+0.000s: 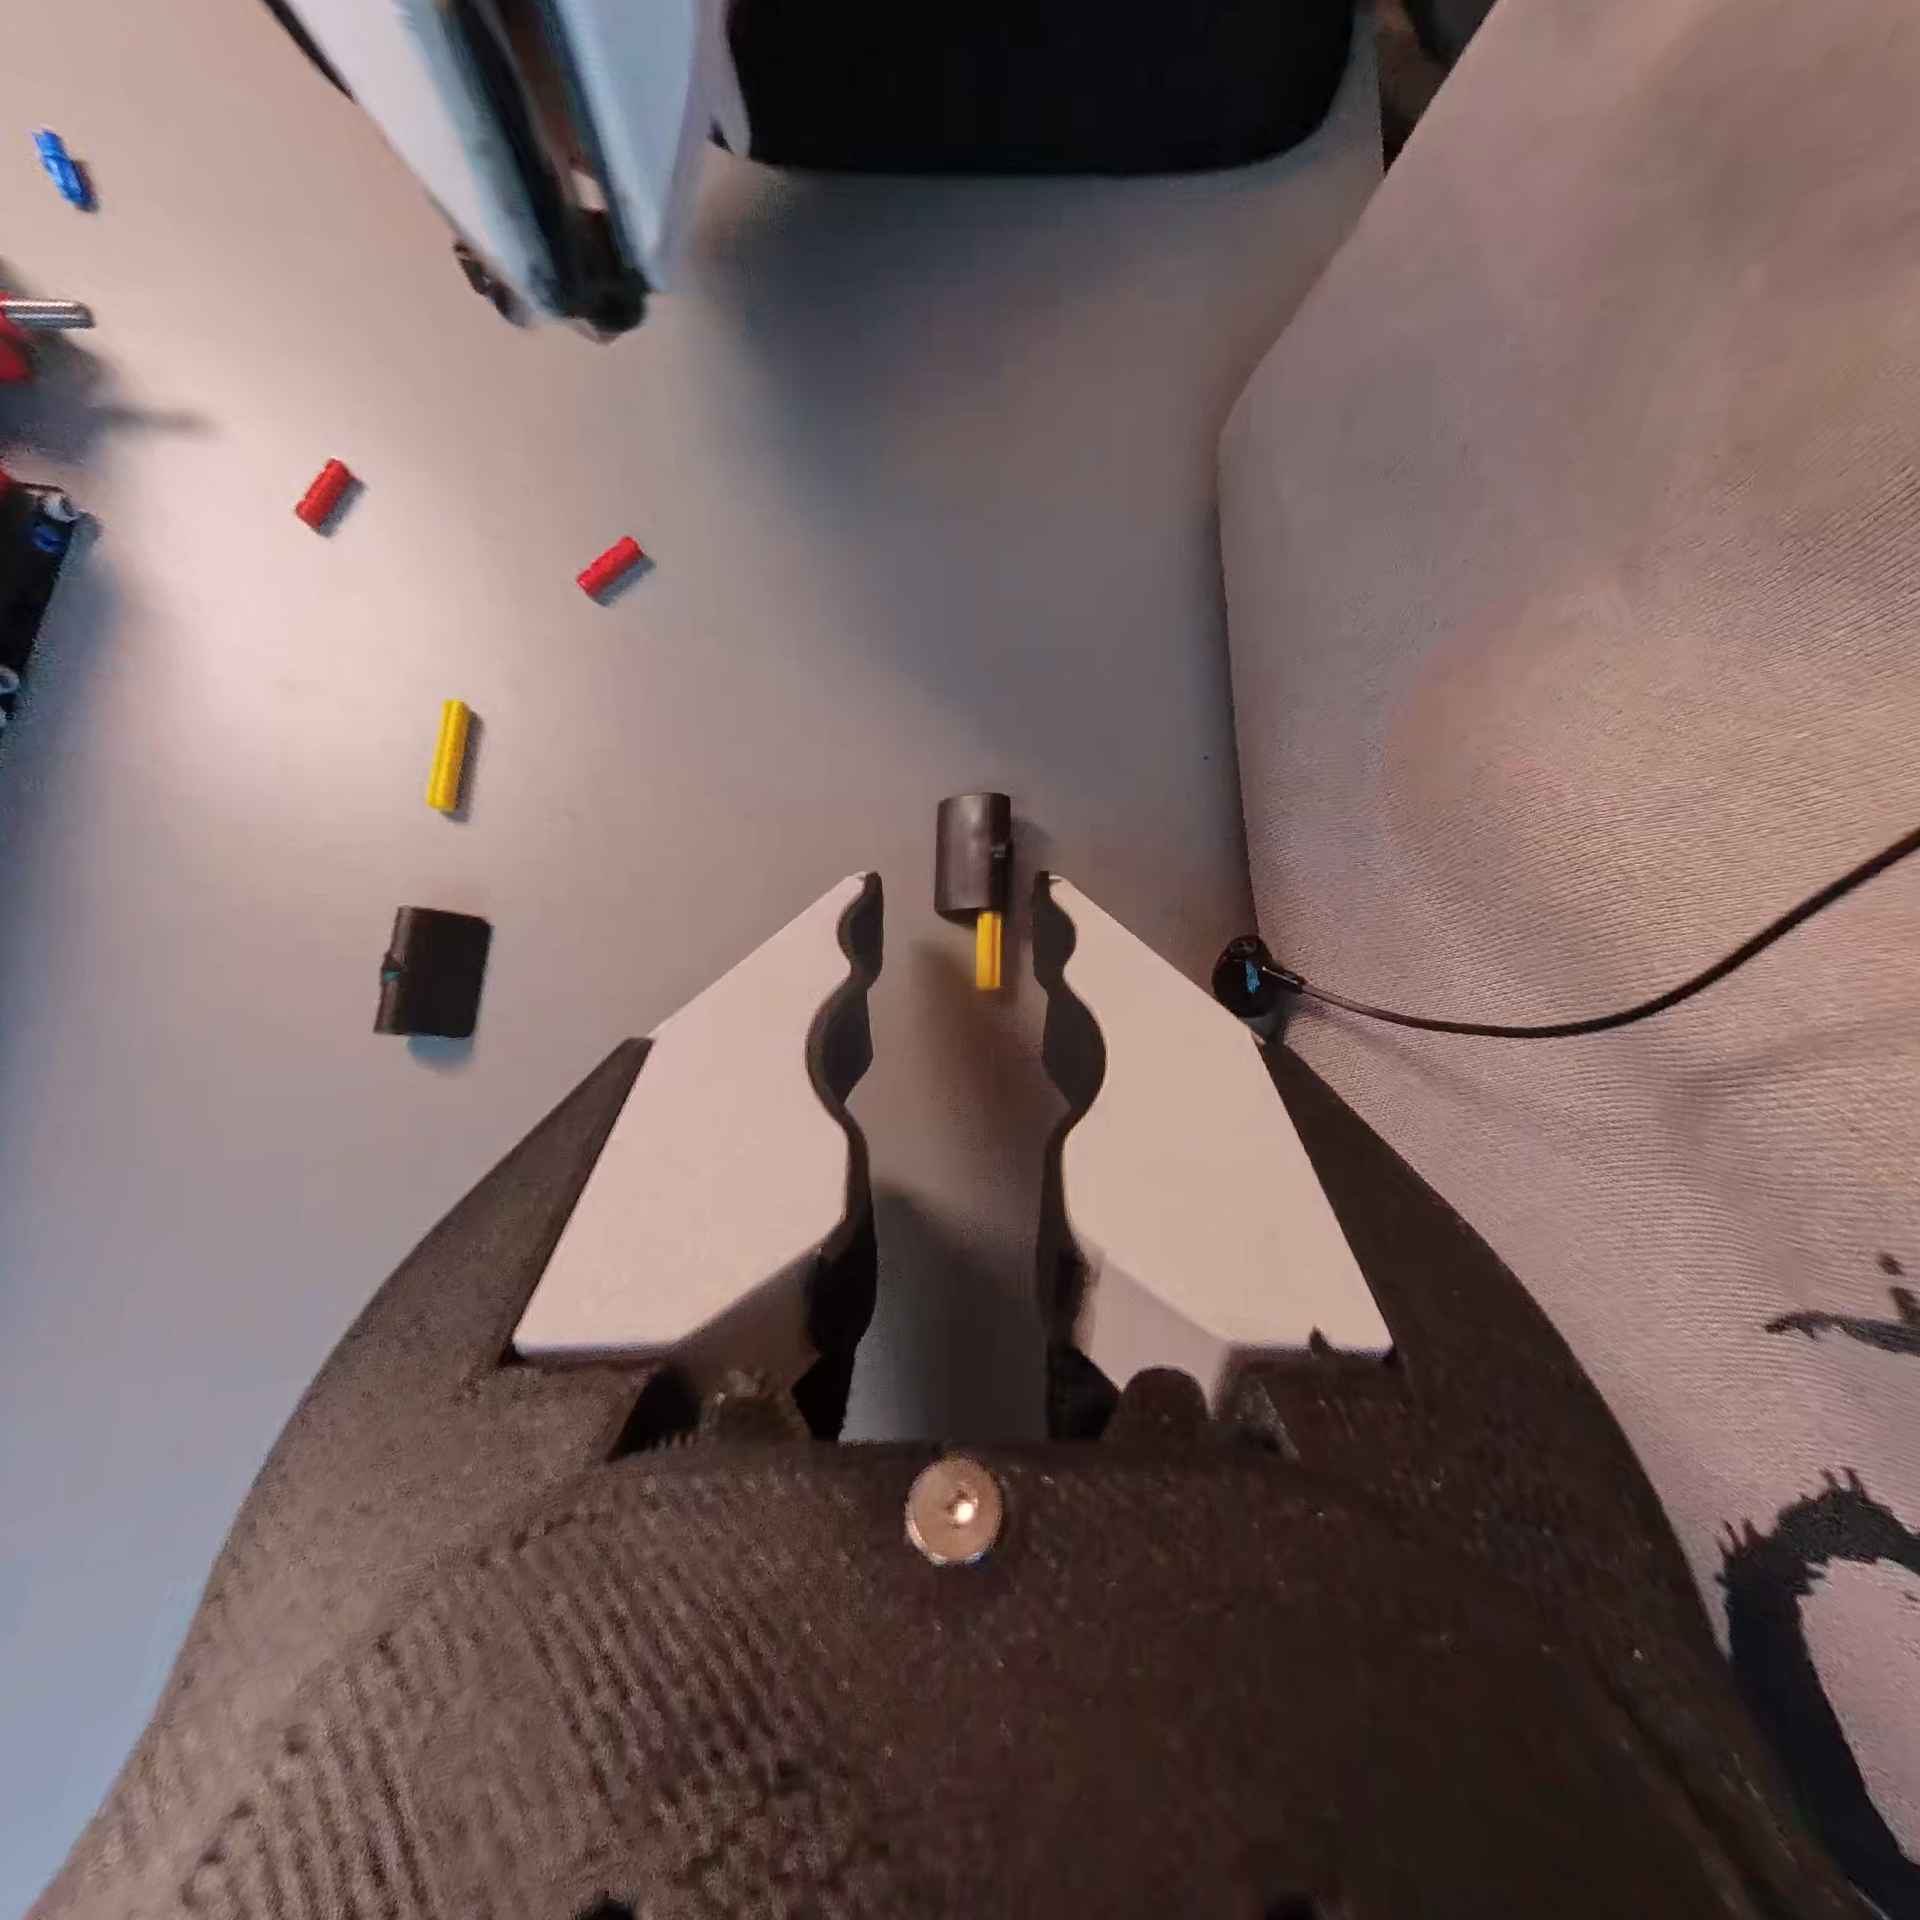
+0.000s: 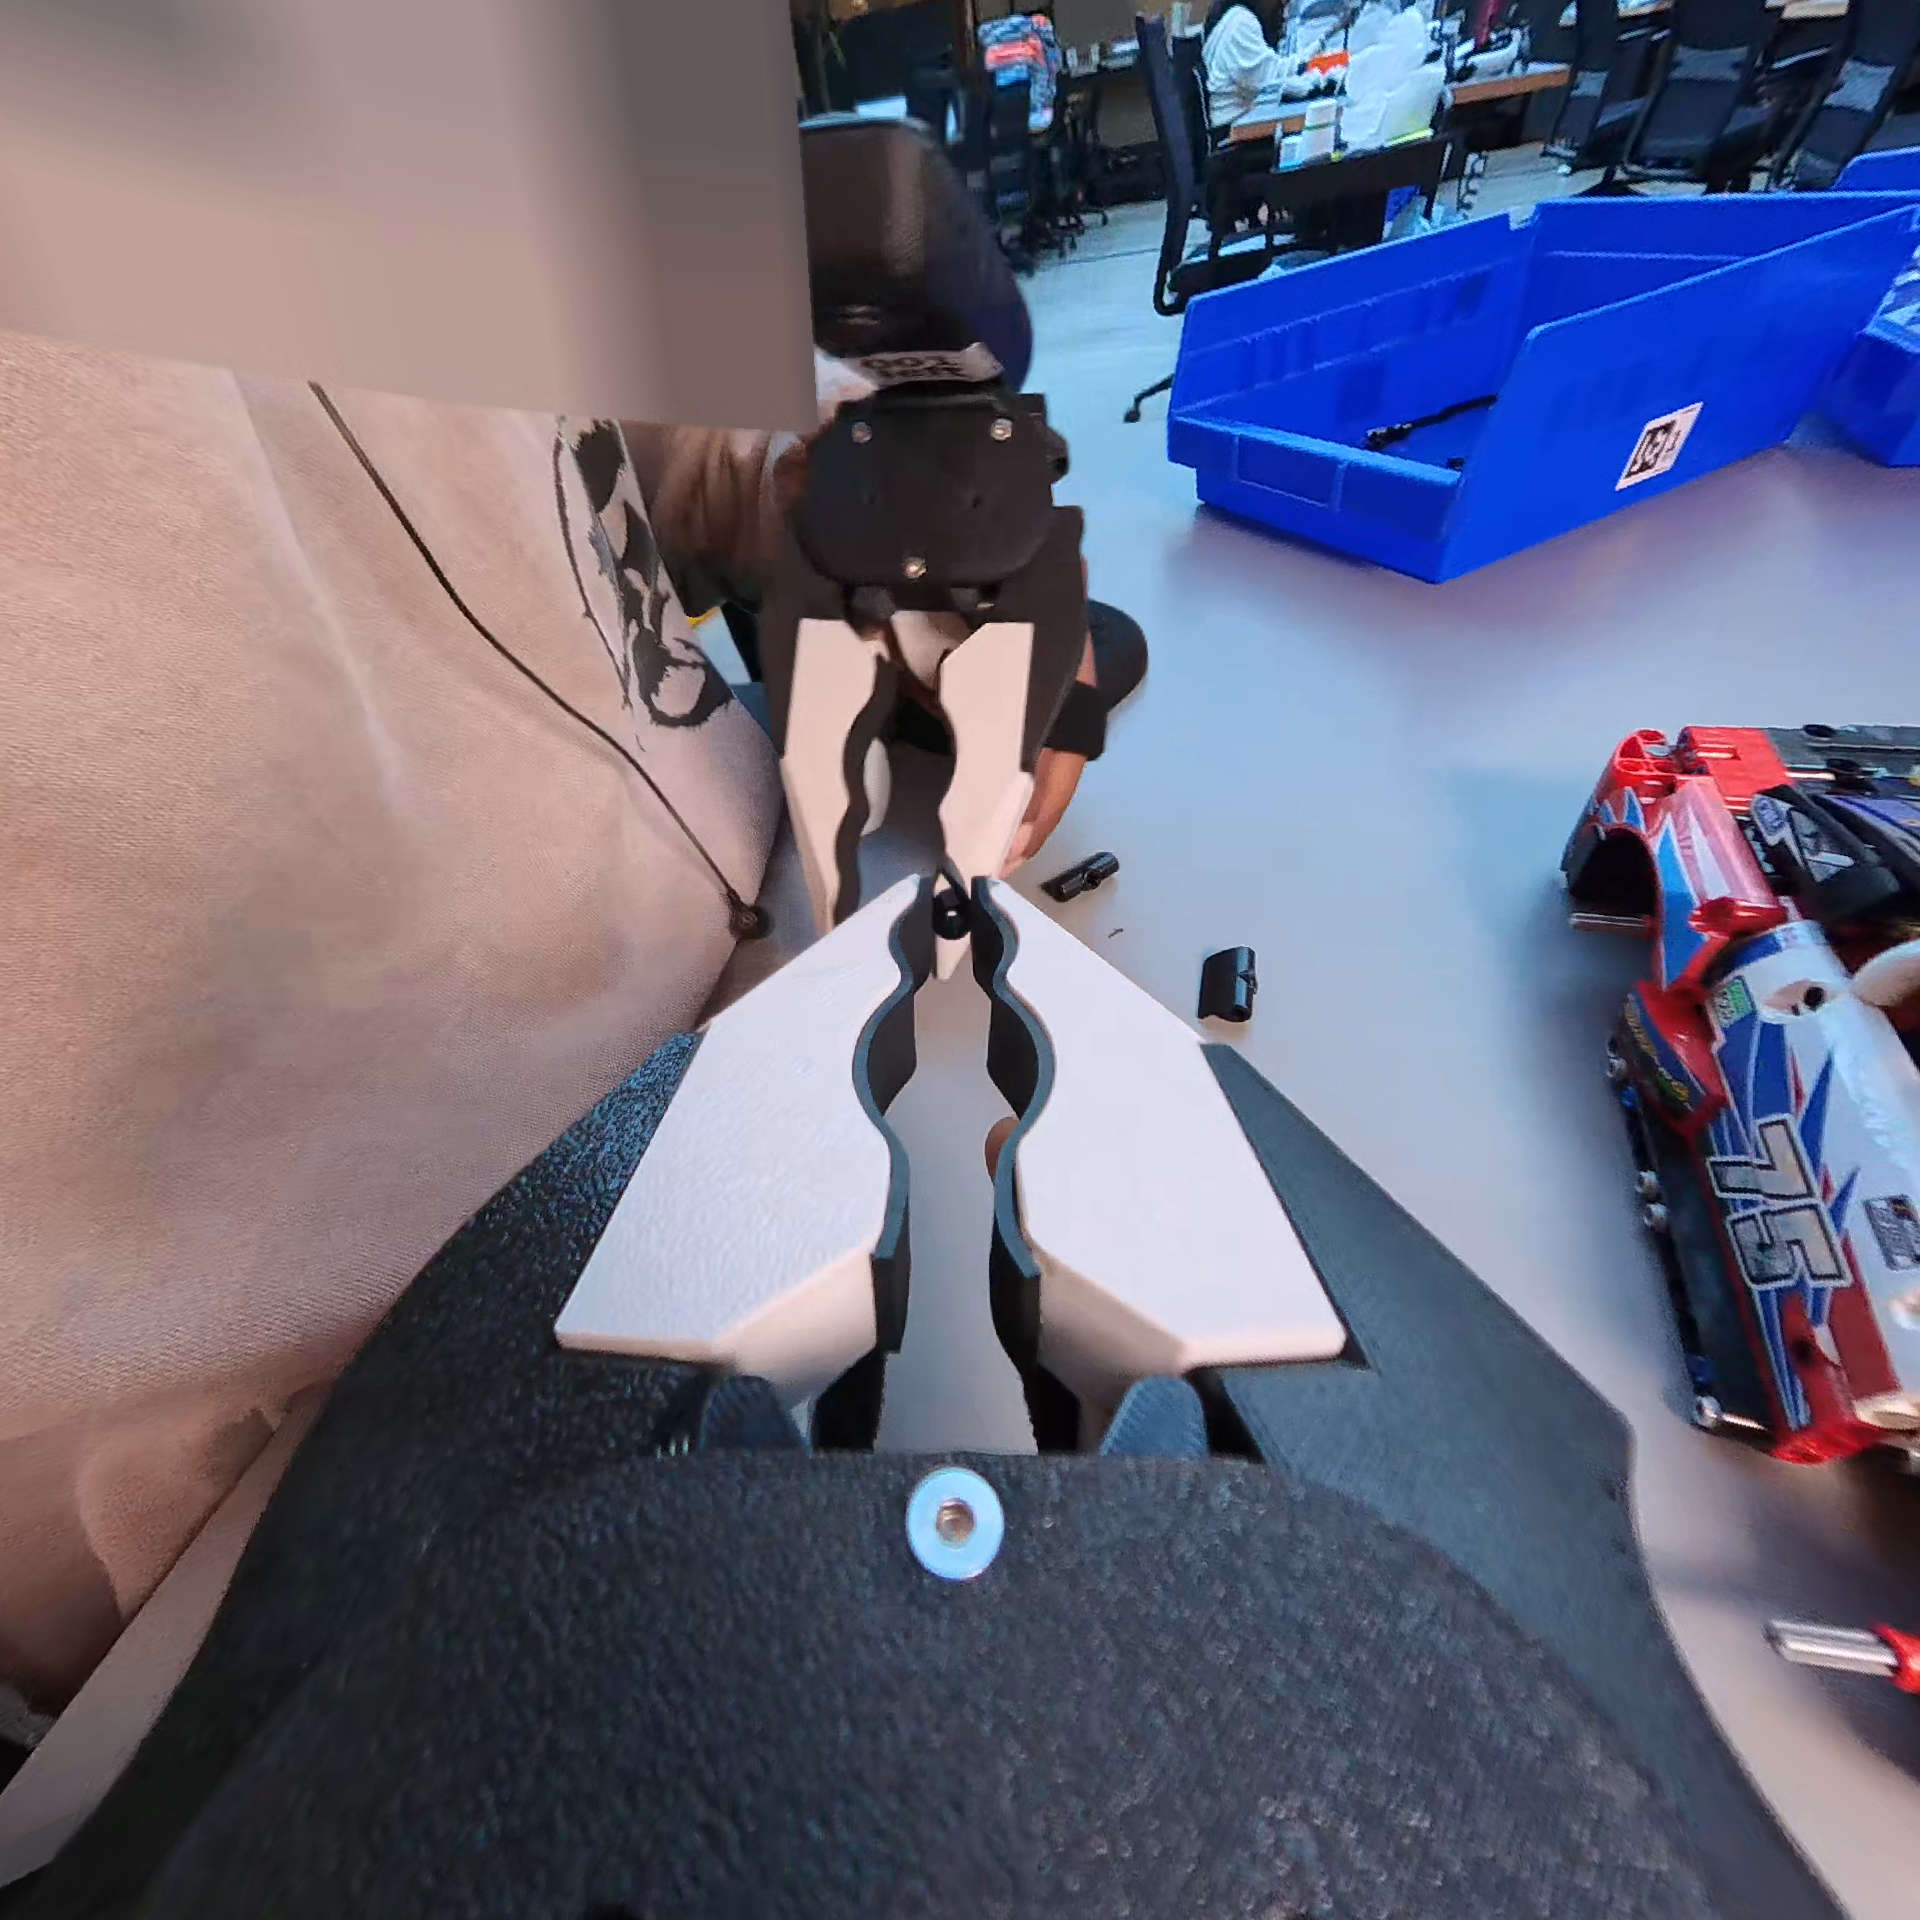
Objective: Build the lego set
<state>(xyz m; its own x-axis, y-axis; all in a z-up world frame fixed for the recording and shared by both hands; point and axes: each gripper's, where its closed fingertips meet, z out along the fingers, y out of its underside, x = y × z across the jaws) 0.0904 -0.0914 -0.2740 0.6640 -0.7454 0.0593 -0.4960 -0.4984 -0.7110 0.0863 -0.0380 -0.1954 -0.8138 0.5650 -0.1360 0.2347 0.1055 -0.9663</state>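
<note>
The left tool hangs spread just above the counter, its fingers empty, with a small black connector on a yellow axle lying right at the fingertips, the yellow stub pointing back between them. This piece looks light, hard and smooth, so I judge it apt to skid or pivot under a lopsided squeeze; the black barrel, wider than the axle, seems the safer place to pinch, square across its sides. The right tool is nearly closed and pinches a small dark piece at its tips (too small to tell its shape), near the left tool's fingers in the right wrist view. Farther out lie two red pins, a loose yellow axle, a black block and a blue pin. The red and blue car body rests well to the right, with blue bins beyond.
</note>
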